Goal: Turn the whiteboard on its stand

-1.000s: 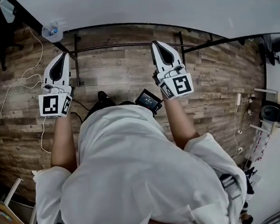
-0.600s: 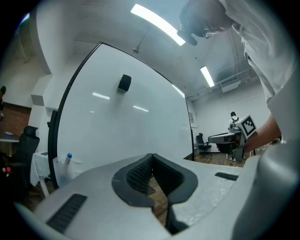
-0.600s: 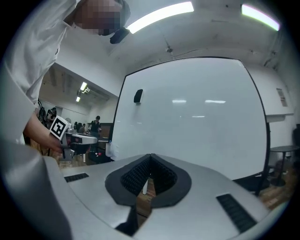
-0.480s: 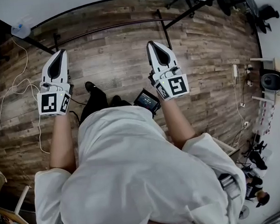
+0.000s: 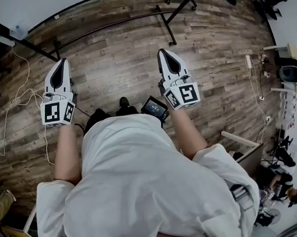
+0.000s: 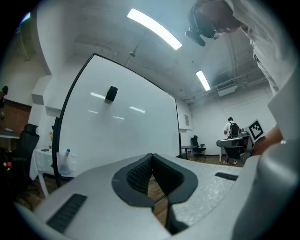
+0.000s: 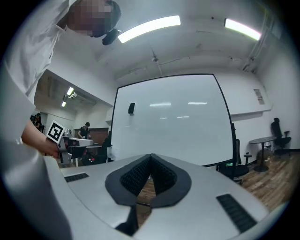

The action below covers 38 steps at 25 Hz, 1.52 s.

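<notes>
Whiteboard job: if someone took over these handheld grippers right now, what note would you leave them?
Left gripper: shut, empty.
Right gripper: shut, empty.
Whiteboard: upright on its stand, ahead of both grippers and apart from them.
Done: nothing I can confirm; neither gripper touches the board.
Left: probably step closer, take hold of the board's edge and turn it.

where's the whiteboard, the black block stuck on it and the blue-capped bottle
whiteboard [image 7: 178, 126], right gripper view, middle of its white face
black block [image 7: 131, 108], right gripper view, its centre
blue-capped bottle [image 6: 66, 161], left gripper view, its body below the cap
</notes>
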Available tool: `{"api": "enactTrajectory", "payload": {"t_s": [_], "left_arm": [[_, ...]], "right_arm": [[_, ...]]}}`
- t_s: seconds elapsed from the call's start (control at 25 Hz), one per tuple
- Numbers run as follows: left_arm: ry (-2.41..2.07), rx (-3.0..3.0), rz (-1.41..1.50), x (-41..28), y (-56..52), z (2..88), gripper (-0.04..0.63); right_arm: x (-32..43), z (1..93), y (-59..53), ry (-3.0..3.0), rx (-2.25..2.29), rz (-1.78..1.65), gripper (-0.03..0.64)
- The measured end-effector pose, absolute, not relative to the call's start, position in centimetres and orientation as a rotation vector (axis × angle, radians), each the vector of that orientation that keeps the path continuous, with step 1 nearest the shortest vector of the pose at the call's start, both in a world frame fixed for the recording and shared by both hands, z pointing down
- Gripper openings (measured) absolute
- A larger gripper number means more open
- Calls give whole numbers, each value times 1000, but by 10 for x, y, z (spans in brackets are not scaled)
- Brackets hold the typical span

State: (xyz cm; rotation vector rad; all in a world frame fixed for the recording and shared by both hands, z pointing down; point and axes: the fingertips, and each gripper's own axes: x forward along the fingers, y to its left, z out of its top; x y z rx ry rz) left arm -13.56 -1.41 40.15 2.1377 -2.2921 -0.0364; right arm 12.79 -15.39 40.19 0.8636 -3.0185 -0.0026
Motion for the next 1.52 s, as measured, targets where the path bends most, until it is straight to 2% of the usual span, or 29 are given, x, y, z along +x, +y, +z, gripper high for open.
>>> {"api": "enactTrajectory", "payload": {"t_s": [0.24,0.44,0.84,1.28,1.52], "left_arm": [[-2233,2218,-35,-131,21,398,6],[-2195,2271,-51,-141,97,395,6],[-2120,2279,-61,-160,214,412,6],[-2093,2270,-66,-114,253,404,6],[-2094,2294,-24,-75,253,403,6]], "right_arm": [[136,382,-94,-2976,987,-64,-3],[135,386,-12,-2921,1119,-30,-3],[122,400,119,-2866,1096,-34,-3],[137,385,153,-2951,930,-64,-3],[178,390,150,-2935,977,-76,-3]]}}
